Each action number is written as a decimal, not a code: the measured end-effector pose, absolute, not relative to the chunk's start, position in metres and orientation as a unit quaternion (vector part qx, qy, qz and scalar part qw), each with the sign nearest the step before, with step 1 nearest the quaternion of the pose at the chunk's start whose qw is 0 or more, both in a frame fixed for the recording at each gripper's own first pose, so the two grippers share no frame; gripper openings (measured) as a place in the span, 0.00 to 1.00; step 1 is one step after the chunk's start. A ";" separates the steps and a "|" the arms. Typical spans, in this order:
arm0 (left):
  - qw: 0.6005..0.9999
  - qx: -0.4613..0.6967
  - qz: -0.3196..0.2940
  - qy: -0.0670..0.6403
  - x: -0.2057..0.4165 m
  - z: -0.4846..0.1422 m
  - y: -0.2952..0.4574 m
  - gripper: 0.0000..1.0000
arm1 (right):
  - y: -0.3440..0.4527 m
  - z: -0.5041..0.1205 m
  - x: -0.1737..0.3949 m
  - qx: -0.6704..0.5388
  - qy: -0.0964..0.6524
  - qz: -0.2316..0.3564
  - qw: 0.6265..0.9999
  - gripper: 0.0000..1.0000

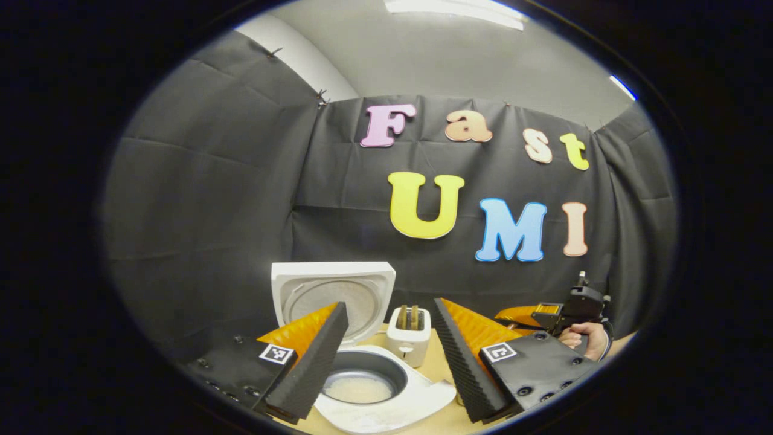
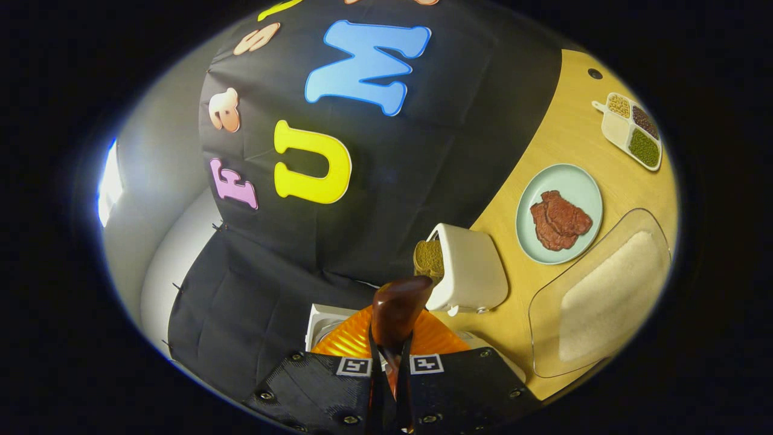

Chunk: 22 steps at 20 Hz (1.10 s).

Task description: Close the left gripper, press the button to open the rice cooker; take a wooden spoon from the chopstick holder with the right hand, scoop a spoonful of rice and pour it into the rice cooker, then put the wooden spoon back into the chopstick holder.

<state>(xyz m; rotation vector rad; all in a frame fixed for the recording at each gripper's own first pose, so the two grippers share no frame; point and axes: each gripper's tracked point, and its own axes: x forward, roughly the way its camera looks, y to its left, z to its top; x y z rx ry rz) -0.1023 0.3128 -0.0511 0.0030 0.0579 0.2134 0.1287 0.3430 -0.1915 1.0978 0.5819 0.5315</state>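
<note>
We have the rice cooker (image 1: 362, 374) open at 6 o'clock in the left gripper view, its lid (image 1: 333, 296) standing upright behind the pot (image 1: 361, 379), which holds a pale layer of rice. The left gripper (image 1: 392, 356) hangs wide apart above it, holding nothing.

In the right gripper view, our right gripper (image 2: 386, 386) is clamped narrowly on the handle of the wooden spoon (image 2: 395, 314), whose bowl points toward 12 o'clock with its back turned to the camera. We read this as the pour, or the moment just after it, though we cannot tell whether any rice is left in the spoon.

The view is rolled, so the desk (image 2: 574, 139) rises along 3 o'clock. On it lie the clear tray of rice (image 2: 604, 290) at 4 o'clock, a plate of meat (image 2: 561, 211), a divided dish of grains (image 2: 631, 130), and a white holder (image 2: 471, 272) just beyond the spoon's tip.

The risks from here:
- Grains could spill onto the desk if the spoon tips away from the pot's mouth.
- The slim handle could twist in so narrow a grip.
- Returning the spoon could nudge the holder, which we judge light enough to tip.
- The two grippers work close together over the cooker and could collide.
</note>
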 end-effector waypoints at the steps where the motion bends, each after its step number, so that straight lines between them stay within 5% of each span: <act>1: 0.994 0.002 0.108 0.029 -0.104 -0.051 0.316 0.97 | 0.351 -0.191 0.129 0.504 0.272 0.251 0.781 0.09; 22: 0.983 -0.005 0.181 0.043 -0.143 -0.077 0.386 0.98 | 0.562 -0.248 0.114 0.237 0.320 0.398 0.826 0.09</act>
